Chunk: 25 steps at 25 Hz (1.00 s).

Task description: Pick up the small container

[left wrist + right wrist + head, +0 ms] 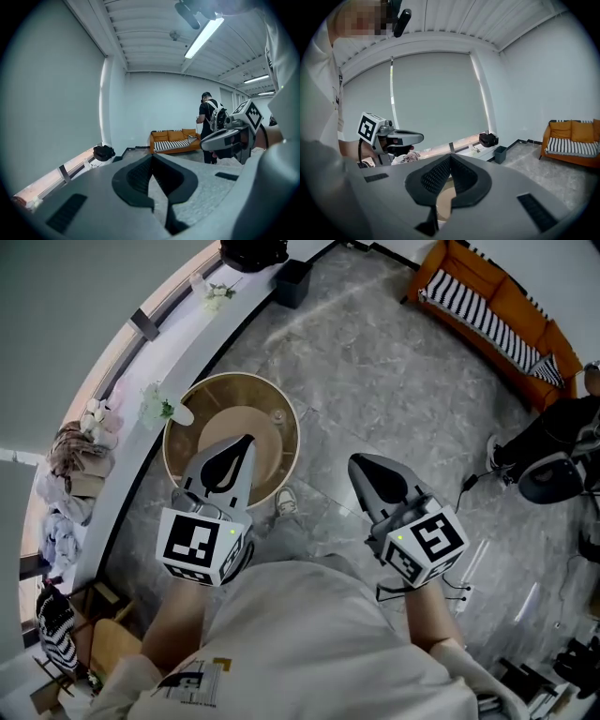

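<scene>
A round wooden table (192, 432) with a raised rim stands by the window sill. On its right side sits a tiny clear object (277, 415), too small to identify. My left gripper (247, 440) hangs over the table's near edge, jaws shut and empty. To the right, my right gripper (353, 461) is over the grey floor, also shut and empty. In the left gripper view the left gripper (152, 157) has its pads together and the right gripper (204, 144) shows beside it. In the right gripper view the right gripper (450, 158) is closed, with the table's wood (445, 201) below.
A long white sill (178, 343) with flowers and a black bag (253, 253) curves along the window. A dark bin (292, 282) stands near it. An orange striped sofa (497, 310) is at the far right. A person in black (208, 126) stands by the sofa. Cables (464, 577) lie on the floor.
</scene>
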{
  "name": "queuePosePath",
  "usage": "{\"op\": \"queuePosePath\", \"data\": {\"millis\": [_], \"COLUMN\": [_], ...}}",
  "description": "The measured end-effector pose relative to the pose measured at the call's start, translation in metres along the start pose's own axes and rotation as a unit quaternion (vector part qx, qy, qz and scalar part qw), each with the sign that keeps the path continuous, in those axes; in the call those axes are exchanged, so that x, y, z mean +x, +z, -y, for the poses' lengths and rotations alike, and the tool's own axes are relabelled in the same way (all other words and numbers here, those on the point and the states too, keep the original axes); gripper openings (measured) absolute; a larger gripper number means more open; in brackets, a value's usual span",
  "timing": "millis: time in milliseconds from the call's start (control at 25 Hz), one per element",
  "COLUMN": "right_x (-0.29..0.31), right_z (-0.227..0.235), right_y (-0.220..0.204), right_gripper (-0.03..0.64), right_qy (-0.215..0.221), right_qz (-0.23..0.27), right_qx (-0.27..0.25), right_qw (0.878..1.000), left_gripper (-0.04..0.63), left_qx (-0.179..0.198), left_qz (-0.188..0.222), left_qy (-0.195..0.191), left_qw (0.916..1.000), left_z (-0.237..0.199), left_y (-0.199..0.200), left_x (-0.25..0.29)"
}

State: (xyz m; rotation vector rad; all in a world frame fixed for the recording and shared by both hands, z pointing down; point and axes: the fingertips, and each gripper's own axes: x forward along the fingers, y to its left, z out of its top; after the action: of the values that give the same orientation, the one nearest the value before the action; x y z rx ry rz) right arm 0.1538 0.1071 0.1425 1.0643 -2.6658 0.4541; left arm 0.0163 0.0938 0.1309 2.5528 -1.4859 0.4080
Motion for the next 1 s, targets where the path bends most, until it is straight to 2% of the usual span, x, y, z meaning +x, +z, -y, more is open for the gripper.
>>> {"op": "queuePosePath", "data": {"millis": [240, 480, 800, 1000], "right_x": [0.059, 0.112, 0.158, 0.180], "right_z": [0.011, 0.022, 0.027, 0.047], "right_y": [0.023, 0.049, 0.056, 0.056], "right_gripper": [0.006, 0.006, 0.006, 0.006], "right_qy": [0.020, 0.022, 0.059, 0.082], "right_qz": [-0.009, -0.003, -0.028, -0.038], "right_qx": [-0.012, -0.021, -0.039, -0.053], "right_qw": [1.000, 1.000, 0.997, 0.995], "left_gripper": [0.008, 0.006, 0.008, 0.008], "left_qx": [-0.020, -0.031, -0.052, -0.049], "left_qz": [-0.004, -0.020, -0.028, -0.035], "left_qy": [0.018, 0.028, 0.055, 0.087], "left_qw": [0.9996, 0.9989, 0.9967, 0.9944], "left_z": [-0.050, -0.096, -0.124, -0.139], "left_y": [-0.003, -0.014, -0.026, -0.036], "left_x": [0.021, 0.039, 0.047, 0.058]}}
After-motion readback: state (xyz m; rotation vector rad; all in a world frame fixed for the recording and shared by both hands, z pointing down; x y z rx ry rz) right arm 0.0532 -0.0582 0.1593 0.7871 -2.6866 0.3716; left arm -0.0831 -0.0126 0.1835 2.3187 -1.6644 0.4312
